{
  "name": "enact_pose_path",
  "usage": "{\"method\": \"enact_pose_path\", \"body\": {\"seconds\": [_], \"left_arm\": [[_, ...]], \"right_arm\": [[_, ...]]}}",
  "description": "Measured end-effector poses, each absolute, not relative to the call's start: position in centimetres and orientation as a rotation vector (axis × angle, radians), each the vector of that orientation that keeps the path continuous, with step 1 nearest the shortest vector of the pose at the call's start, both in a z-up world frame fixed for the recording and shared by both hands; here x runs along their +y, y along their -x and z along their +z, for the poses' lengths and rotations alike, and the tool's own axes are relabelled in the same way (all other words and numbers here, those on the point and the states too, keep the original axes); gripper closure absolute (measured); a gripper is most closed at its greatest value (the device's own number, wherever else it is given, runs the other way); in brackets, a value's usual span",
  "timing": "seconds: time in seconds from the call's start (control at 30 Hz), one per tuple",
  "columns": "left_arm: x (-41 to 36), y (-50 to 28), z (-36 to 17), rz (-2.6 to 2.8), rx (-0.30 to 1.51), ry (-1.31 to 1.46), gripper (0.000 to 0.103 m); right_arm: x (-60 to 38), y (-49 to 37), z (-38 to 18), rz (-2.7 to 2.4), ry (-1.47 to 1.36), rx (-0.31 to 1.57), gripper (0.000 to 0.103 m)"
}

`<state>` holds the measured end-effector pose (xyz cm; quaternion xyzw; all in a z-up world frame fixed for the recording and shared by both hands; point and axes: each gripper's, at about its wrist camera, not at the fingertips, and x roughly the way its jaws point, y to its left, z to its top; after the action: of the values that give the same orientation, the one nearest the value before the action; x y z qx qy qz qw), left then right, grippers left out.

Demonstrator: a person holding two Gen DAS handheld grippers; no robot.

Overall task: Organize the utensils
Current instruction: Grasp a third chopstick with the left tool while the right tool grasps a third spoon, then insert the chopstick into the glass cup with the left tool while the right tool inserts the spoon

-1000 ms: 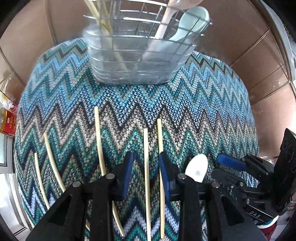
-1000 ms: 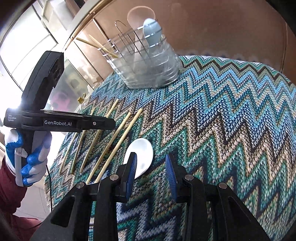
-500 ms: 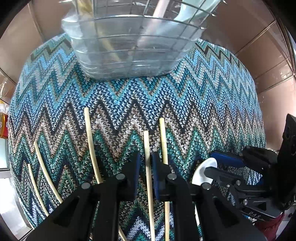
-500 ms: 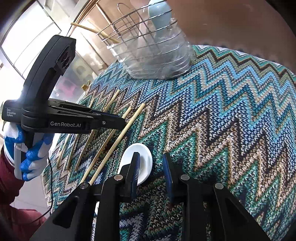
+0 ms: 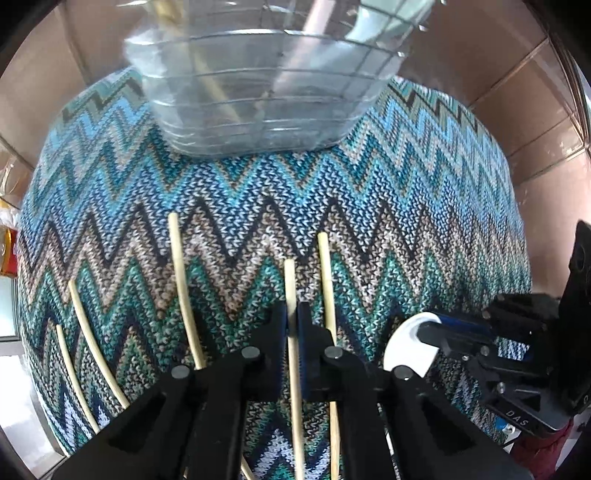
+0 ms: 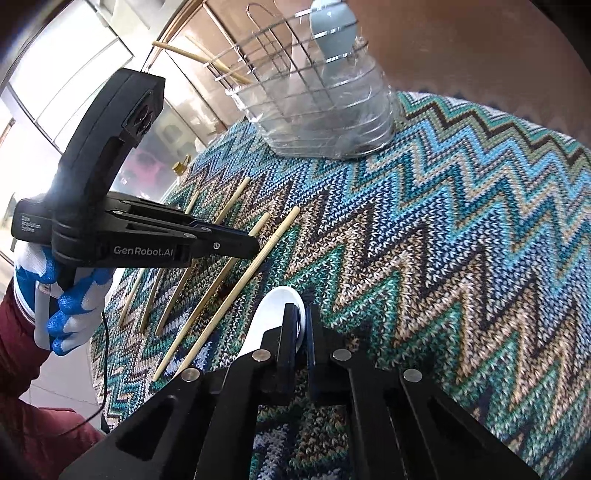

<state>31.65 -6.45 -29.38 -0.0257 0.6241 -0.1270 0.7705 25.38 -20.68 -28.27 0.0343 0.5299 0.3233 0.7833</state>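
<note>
Several pale wooden chopsticks lie side by side on the zigzag knit cloth (image 5: 406, 206). My left gripper (image 5: 292, 317) is shut on one chopstick (image 5: 290, 280), which runs straight between its blue pads. Another chopstick (image 5: 327, 280) lies just right of it. In the right wrist view the left gripper (image 6: 247, 245) points down over that held chopstick (image 6: 221, 277). My right gripper (image 6: 303, 321) is shut on the rim of a white spoon (image 6: 269, 314) lying on the cloth. The same spoon (image 5: 402, 343) shows with the right gripper (image 5: 428, 328) clamped on it.
A wire utensil basket (image 5: 266, 92) with a clear liner stands at the far end of the cloth, holding chopsticks and a pale blue spoon (image 6: 328, 33). A gloved hand (image 6: 74, 306) with a red sleeve grips the left tool. Brown panelled walls surround the round table.
Both grippers have closed: the left lowered over the chopstick and shut on it, and the right shut on the white spoon's rim. The basket now looms closer in the left wrist view.
</note>
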Motion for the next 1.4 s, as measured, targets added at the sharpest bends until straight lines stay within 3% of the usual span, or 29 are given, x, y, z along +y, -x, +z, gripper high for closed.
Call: {"method": "enact_pose_path", "body": {"seconds": [0.93,1.4], "left_arm": [[-1.8,-17.7,-13.6,-0.309,0.910,0.101,0.099],[1.3,-20.4,-2.8,-0.274,0.570,0.183,0.099]], "right_arm": [[-20.8,-11.6,-13.2,0.483,0.079,0.748,0.098],[-19.5,-15.5,-4.8,0.334,0.110,0.491,0.098]]}}
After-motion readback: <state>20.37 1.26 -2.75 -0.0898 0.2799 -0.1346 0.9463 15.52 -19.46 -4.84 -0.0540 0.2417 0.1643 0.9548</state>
